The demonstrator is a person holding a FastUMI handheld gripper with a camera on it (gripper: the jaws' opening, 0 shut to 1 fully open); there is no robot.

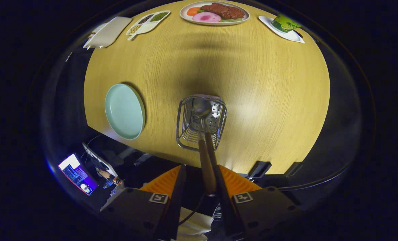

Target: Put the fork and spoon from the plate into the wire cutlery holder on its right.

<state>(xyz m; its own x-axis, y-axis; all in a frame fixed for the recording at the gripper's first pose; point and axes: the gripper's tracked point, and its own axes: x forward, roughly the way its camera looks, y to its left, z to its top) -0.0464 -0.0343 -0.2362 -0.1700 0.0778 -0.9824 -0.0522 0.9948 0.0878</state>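
Fork and spoon handles between the gripper fingers over the wire holder.

The gripper (204, 187) stands a little open, its fingers flanking two wooden handles; whether both press is unclear. The spoon (202, 107) and fork (208, 134) reach down into the wire cutlery holder (185, 129). To its left, the pale green plate (123, 112) lies on the wooden table (269, 100).

Plate (124, 111) left of cutlery holder (201, 122)
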